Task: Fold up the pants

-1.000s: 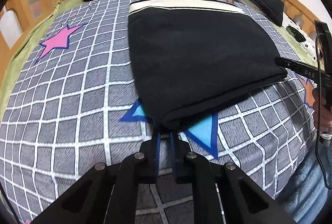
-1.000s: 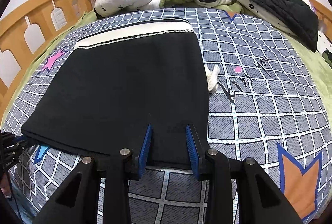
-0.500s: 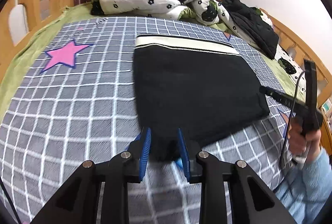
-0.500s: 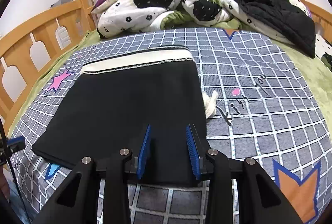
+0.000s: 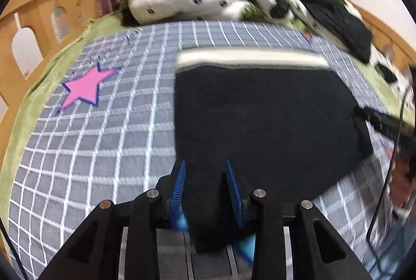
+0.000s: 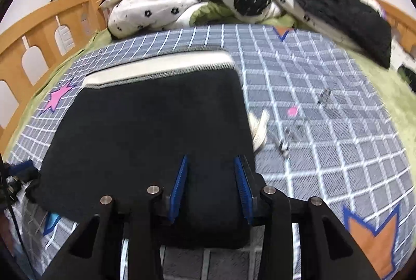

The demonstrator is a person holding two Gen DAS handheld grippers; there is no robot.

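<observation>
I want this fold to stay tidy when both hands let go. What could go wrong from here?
1. Both tongs, left and right, are opening with the near edge of the pants between their pads; pulling back too soon could drag that edge and loosen the fold.
2. The white drawstring sticks out at the right side and may stay untucked.
3. The view is blurred, so the corner alignment cannot be judged.

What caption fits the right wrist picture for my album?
Right gripper, jaws opening, above the near edge of folded black pants on a checked bedspread.
</observation>
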